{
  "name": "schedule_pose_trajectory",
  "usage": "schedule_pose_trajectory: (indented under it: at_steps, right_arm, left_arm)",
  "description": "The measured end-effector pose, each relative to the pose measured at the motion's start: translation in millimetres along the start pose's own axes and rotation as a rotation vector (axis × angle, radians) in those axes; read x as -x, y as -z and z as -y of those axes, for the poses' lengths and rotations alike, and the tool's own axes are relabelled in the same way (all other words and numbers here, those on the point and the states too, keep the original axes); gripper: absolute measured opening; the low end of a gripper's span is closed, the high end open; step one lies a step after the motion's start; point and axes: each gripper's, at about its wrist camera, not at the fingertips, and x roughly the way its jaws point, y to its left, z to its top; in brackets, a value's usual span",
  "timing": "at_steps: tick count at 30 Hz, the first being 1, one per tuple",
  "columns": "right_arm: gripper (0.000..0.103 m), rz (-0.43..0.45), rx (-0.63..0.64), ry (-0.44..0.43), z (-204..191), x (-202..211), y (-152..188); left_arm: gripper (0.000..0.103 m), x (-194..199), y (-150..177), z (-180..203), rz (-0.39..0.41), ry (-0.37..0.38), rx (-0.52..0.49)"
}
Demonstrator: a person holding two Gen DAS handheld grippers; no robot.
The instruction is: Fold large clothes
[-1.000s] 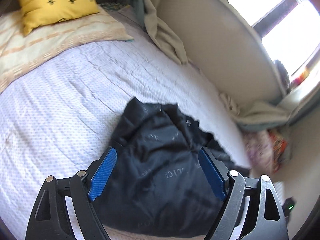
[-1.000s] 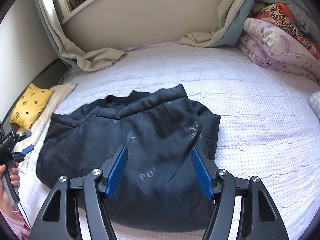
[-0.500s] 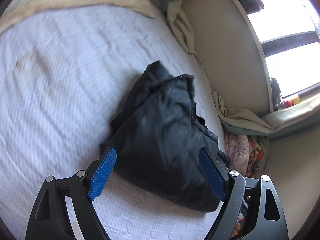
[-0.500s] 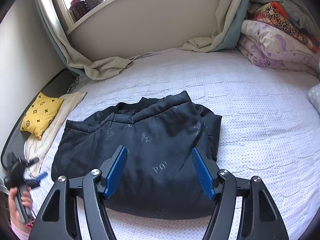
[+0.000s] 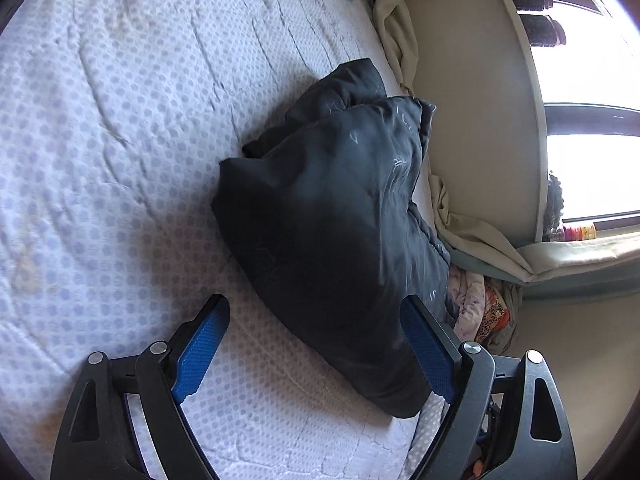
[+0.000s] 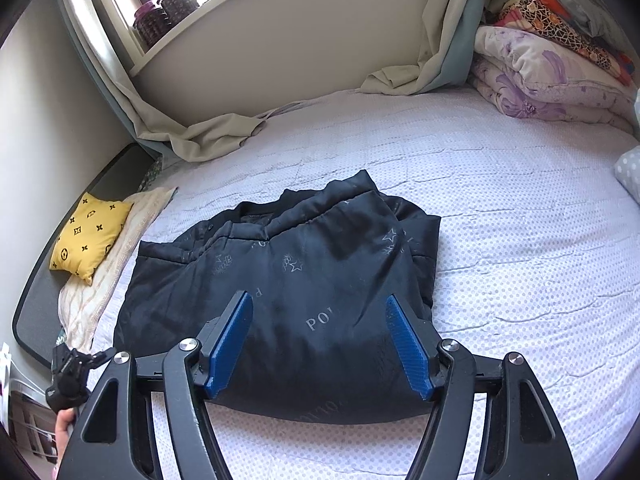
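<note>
Folded dark jacket (image 6: 304, 292) is lying on the bed (image 6: 520, 280); both grippers, left (image 5: 316, 344) and right (image 6: 320, 340), are hovering at six o'clock, fingers spread, gripping nothing.

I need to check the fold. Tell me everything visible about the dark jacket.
The dark jacket is black, padded, slightly shiny fabric printed with pale stars and lettering. It lies folded into a thick, puffy bundle on the dotted white bedspread, collar edge toward the wall. Both the left gripper and the right gripper are open, holding nothing.
</note>
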Motion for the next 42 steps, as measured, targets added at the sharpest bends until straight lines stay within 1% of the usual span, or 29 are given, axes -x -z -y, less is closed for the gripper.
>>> schedule_pose_trajectory:
  at_steps: [3, 7, 13, 15, 18, 20, 23, 25, 27, 29, 31, 33, 36, 39, 42]
  right_arm:
    - [0.068, -0.002, -0.001, 0.003, 1.4, 0.1, 0.4]
    - [0.068, -0.004, -0.005, 0.008, 3.5, -0.8, 0.1]
    - [0.068, -0.023, 0.003, 0.005, -1.1, -10.5, -0.1]
    - [0.068, -0.034, 0.011, -0.005, -5.5, -15.7, -0.2]
    - [0.068, -0.057, 0.029, -0.023, -14.4, -27.2, 2.4]
    - [0.068, -0.079, 0.050, -0.028, -22.7, -37.0, 6.4]
    - [0.068, -0.111, 0.100, -0.027, -38.5, -53.1, 13.7]
    - [0.067, -0.123, 0.126, -0.023, -50.2, -62.5, 17.7]
    - [0.060, -0.123, 0.143, -0.027, -59.0, -67.7, 19.3]
    - [0.046, -0.116, 0.185, -0.027, -72.7, -74.0, 19.8]
    - [0.037, -0.100, 0.242, -0.018, -86.6, -79.3, 21.3]
    - [0.032, -0.083, 0.302, -0.016, -101.1, -83.9, 24.8]
    - [0.031, -0.073, 0.376, -0.034, -121.0, -93.1, 33.6]
    - [0.031, -0.094, 0.435, -0.041, -136.1, -106.6, 44.4]
    - [0.031, -0.111, 0.507, 0.025, -144.6, -126.1, 60.1]
  left_arm:
    - [0.090, -9.2, -0.8, 5.6, 0.012, 0.021, -0.013]
    - [0.091, -20.5, -9.7, 10.7, 0.029, 0.024, -0.009]
    - [0.095, -38.1, -28.2, 15.8, 0.007, 0.028, 0.034]
    - [0.096, -41.7, -33.6, 15.4, 0.018, 0.038, 0.055]
    - [0.095, -46.4, -36.7, 16.9, 0.046, 0.058, 0.049]
    - [0.094, -47.1, -34.0, 20.4, 0.080, 0.061, 0.015]
    - [0.085, -49.0, -31.6, 23.9, 0.101, 0.036, -0.035]
    - [0.076, -49.3, -30.4, 24.6, 0.114, 0.028, -0.056]
    - [0.073, -52.0, -29.2, 27.9, 0.122, 0.017, -0.080]
    - [0.070, -52.9, -28.0, 30.1, 0.130, 0.008, -0.100]
    - [0.067, -53.5, -27.5, 30.1, 0.137, 0.003, -0.117]
    - [0.067, -53.0, -27.4, 28.5, 0.140, 0.004, -0.121]
    - [0.067, -53.7, -26.7, 29.9, 0.147, 0.003, -0.122]
    - [0.069, -53.1, -26.2, 28.5, 0.151, -0.010, -0.121]
    - [0.069, -53.2, -25.7, 28.3, 0.154, -0.018, -0.124]
